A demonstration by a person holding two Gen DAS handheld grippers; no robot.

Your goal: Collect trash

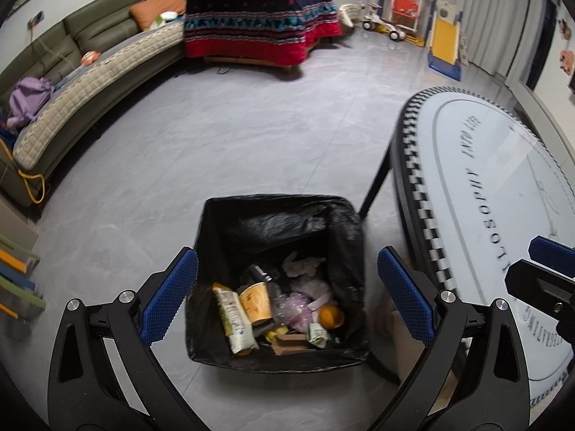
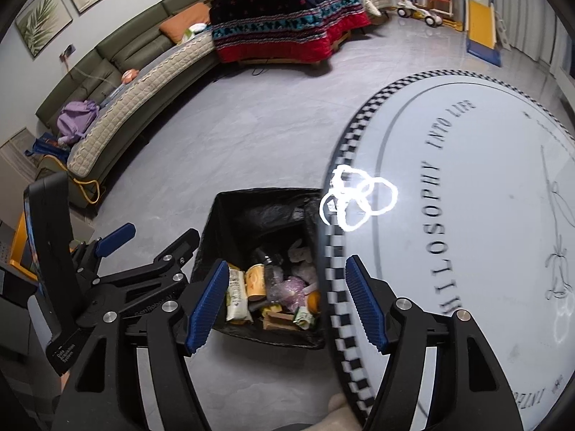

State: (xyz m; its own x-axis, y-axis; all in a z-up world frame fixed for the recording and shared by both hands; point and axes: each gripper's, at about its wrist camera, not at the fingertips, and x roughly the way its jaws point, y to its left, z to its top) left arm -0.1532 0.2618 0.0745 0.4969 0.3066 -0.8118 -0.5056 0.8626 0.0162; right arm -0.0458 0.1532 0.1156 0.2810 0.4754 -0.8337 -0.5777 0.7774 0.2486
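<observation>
Both claws are spread and hold nothing: the left claw (image 1: pixel 287 294) hangs above the black-lined trash bin (image 1: pixel 276 215) on the floor, full of wrappers and a paper cup (image 1: pixel 256 303), and the right claw (image 2: pixel 287 305) straddles the checkered rim of the round table (image 2: pixel 467 287) beside it. Table print reads "PHILOSOPHY INTO LIFE". Only the right view shows wall pictures (image 2: pixel 43 21) and "Data Acquisition System" on the left device.

The round white surface (image 2: pixel 467 215) is showing big words, "PHILOSOPHY INTO LIFE". The left gripper (image 2: pixel 151 248) is showing "Data Acquisition System".
</observation>
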